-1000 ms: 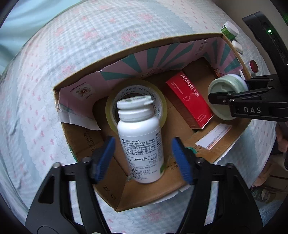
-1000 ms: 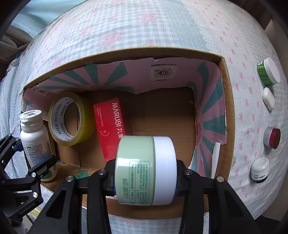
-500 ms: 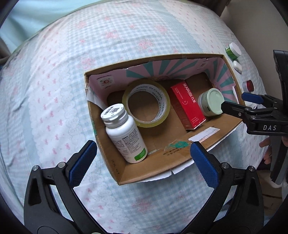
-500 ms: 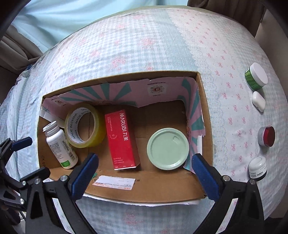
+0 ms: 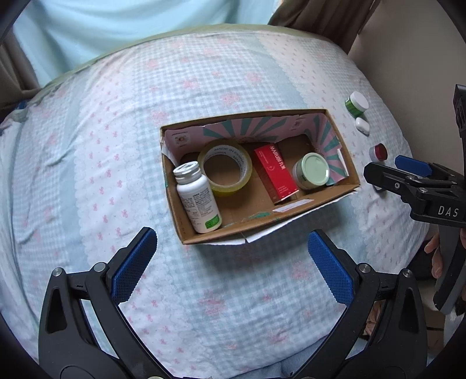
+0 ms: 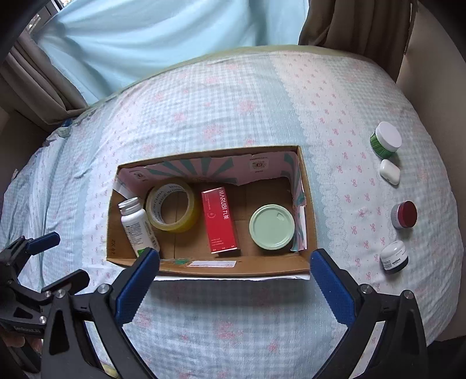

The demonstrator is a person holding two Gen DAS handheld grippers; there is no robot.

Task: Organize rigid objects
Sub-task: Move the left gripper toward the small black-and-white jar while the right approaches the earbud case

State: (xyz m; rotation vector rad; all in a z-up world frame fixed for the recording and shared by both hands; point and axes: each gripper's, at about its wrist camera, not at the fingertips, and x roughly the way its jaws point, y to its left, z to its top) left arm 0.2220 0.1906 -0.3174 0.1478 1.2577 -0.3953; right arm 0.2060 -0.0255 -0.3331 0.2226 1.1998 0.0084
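A bed [image 6: 233,102] carries an open box [image 6: 308,204]; inside, left to right, sit a bottle [image 6: 137,227], tape [image 6: 171,207], a red carton [image 6: 220,218] and a green jar [image 6: 272,227]. Four small jars (plus a white case) lie on the bed right of the box; the left claw [image 5: 230,268] and right claw [image 6: 236,285] both gape wide, holding nothing.

Checked floral bedspread [image 6: 233,96], pale blue curtain [image 6: 163,38], brown drapes [image 6: 349,23]

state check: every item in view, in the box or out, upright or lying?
Open cardboard box: on the bed.
White pill bottle: inside, upright, capped.
Yellow tape roll: inside, leaning.
Red carton: inside, flat.
Mint-lidded jar: inside, upright.
Green jar, white case, red-lidded jar, white-lidded black jar: outside.
Left tool: open, empty.
Right tool: open, empty.
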